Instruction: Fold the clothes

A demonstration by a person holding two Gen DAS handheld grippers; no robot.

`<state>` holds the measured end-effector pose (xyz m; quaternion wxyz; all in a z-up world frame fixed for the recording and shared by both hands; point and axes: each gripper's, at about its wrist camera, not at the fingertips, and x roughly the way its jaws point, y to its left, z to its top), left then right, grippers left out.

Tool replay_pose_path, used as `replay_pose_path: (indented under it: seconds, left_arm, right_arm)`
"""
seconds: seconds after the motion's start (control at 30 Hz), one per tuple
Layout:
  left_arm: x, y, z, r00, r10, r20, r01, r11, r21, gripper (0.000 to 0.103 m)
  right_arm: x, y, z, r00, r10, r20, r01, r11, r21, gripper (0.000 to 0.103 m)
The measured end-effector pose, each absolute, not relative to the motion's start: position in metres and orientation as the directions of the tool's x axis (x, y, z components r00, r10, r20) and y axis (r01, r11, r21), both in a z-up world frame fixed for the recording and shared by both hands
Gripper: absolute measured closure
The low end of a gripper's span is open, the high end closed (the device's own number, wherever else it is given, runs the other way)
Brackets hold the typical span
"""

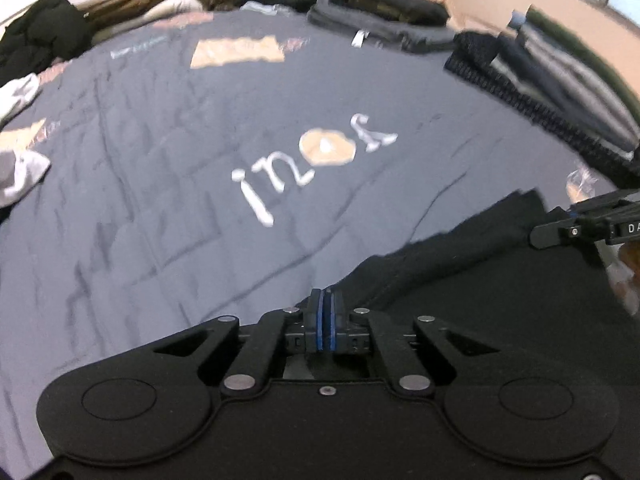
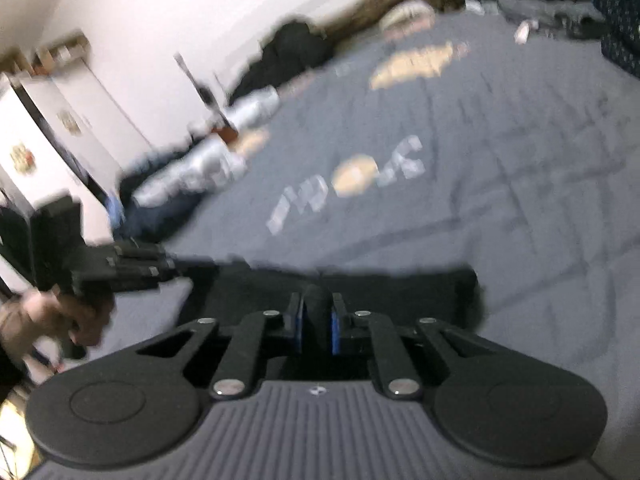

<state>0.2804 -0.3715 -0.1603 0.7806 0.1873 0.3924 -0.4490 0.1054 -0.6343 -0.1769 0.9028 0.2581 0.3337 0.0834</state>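
Black garment (image 2: 360, 280) pinched between both hand-held grippers, over grey bedspread (image 1: 160, 200).

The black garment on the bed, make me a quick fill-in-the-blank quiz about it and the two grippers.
1. The garment being folded is ____ in colour.
2. The right gripper is shut on a bunched fold of ____.
3. The grey bedspread carries white letters and an ____ circle.

Missing words: black; the garment; orange
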Motion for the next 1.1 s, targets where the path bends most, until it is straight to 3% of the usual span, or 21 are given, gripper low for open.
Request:
replay_pose_path:
  seconds: [0.1, 0.17, 0.47, 0.63, 0.87, 1.1]
  left_arm:
    - [0.278, -0.366, -0.155, 0.314, -0.560, -0.767, 0.826, 0.559, -0.071, 0.089]
    - [0.274, -0.355, -0.142, 0.362, -0.571, -0.737, 0.798, 0.598, -0.071, 0.080]
    - [0.188, -0.320, -0.114, 0.417, -0.688, -0.593, 0.675, 0.672, -0.305, 0.057]
    - [0.126, -0.310, -0.130, 0.435, -0.705, -0.560, 0.568, 0.698, -0.437, 0.057]
    - [0.067, -0.283, -0.141, 0.498, -0.640, -0.586, 0.491, 0.764, -0.418, 0.057]
    - [0.017, -0.250, -0.136, 0.581, -0.582, -0.569, 0.460, 0.812, -0.360, 0.055]
  right_arm:
    - [0.108, -0.634, -0.183, 0.743, 0.305, -0.596, 0.036, 0.871, 0.490, 0.087]
    - [0.107, -0.636, -0.182, 0.739, 0.310, -0.598, 0.031, 0.871, 0.490, 0.086]
    - [0.091, -0.647, -0.146, 0.808, 0.260, -0.529, 0.030, 0.878, 0.477, 0.079]
    - [0.069, -0.625, -0.136, 0.795, 0.314, -0.519, -0.030, 0.875, 0.482, 0.077]
    - [0.023, -0.576, -0.134, 0.753, 0.378, -0.539, -0.073, 0.862, 0.502, 0.072]
    - [-0.054, -0.557, -0.141, 0.818, 0.232, -0.527, 0.062, 0.875, 0.480, 0.068]
